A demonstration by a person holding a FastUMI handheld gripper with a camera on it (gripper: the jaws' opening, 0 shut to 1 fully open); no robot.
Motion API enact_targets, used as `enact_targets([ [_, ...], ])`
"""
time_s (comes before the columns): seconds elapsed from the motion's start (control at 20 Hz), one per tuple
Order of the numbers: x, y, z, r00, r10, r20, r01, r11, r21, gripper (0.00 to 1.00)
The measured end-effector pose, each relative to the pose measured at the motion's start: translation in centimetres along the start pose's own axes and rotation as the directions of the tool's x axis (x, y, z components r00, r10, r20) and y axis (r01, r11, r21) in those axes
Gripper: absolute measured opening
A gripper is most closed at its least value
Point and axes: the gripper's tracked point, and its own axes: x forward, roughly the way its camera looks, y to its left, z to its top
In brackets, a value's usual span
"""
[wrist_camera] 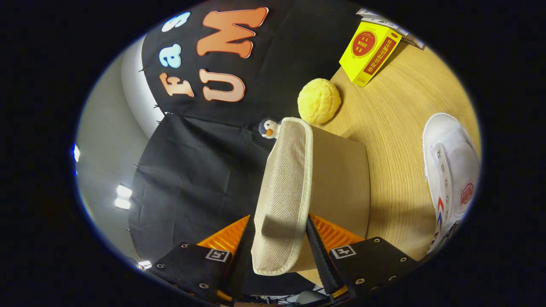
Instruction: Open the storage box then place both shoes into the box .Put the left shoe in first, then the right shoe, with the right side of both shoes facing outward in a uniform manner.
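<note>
My gripper [277, 243] is rolled on its side and shut on the beige woven lid [286, 179] of the storage box, both fingers pressing its edge. The lid stands lifted, edge-on to me, with its plain tan underside [339, 183] facing the table. A white canvas shoe [451, 170] with metal eyelets and a red round logo lies on the wooden table [396, 128], off to the side beyond the lid. The box body is hidden behind the lid.
A yellow round sponge-like ball [319, 100] rests on the table just past the lid's far end. A small penguin toy [269, 127] peeks out beside it. A yellow and red carton [369, 52] stands farther back near some papers [384, 19].
</note>
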Motion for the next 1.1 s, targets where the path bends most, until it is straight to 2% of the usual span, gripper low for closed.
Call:
enact_targets([
  [0.05, -0.4, 0.8, 0.1, 1.000, 0.016, -0.003, -0.016, 1.000, 0.013, 0.69],
  [0.15, -0.7, 1.9, 0.4, 1.000, 0.014, 0.009, -0.013, 1.000, -0.025, 0.57],
  [0.2, -1.0, 2.7, 0.6, 1.000, 0.013, 0.016, -0.012, 0.999, -0.048, 0.46],
  [0.25, -1.0, 3.7, 1.0, 0.999, 0.021, 0.027, -0.019, 0.998, -0.064, 0.40],
  [0.3, -1.2, 4.8, 1.4, 0.999, 0.029, 0.039, -0.026, 0.997, -0.079, 0.28],
  [0.4, -1.2, 6.7, 2.0, 0.998, 0.035, 0.061, -0.028, 0.993, -0.119, 0.15],
  [0.55, -0.5, 9.5, 2.2, 0.998, 0.024, 0.059, -0.012, 0.980, -0.198, 0.11],
  [0.8, 2.6, 15.1, 1.5, 0.996, 0.086, 0.029, -0.075, 0.962, -0.262, 0.11],
  [1.1, 8.1, 19.9, -0.8, 0.996, 0.094, -0.006, -0.090, 0.935, -0.342, 0.14],
])
